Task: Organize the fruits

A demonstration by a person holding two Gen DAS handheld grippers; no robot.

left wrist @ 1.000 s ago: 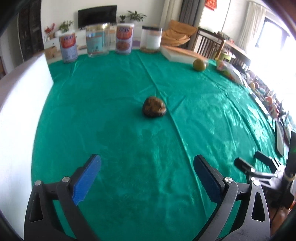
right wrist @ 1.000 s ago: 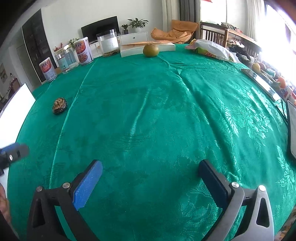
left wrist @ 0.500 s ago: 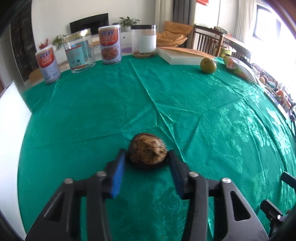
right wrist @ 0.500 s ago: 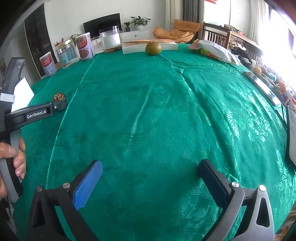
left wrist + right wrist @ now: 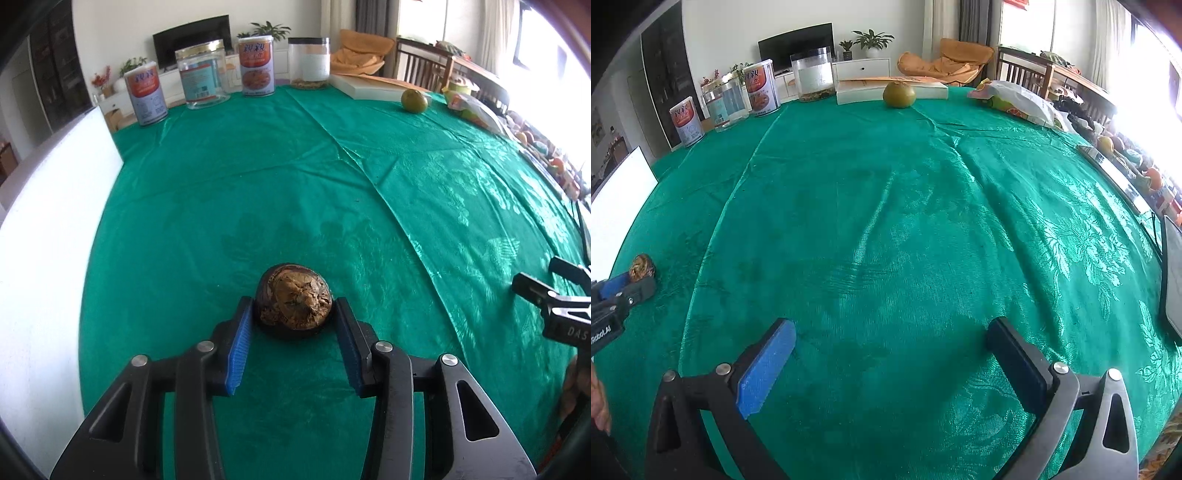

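My left gripper [image 5: 293, 317] has just closed from wide open onto the brown fruit [image 5: 294, 305], pads touching both sides, at 6 o'clock on the green cloth [image 5: 258, 184]. My right gripper [image 5: 890, 354] hangs open, empty. I judge lifting comes next; the green fruit [image 5: 899, 94] waits at 12 o'clock.

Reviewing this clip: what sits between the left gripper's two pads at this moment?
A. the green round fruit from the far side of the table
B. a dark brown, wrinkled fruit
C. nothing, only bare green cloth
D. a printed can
B. In the left wrist view the left gripper has its pads against both sides of the dark brown, wrinkled fruit on the green tablecloth; the green round fruit lies far off.
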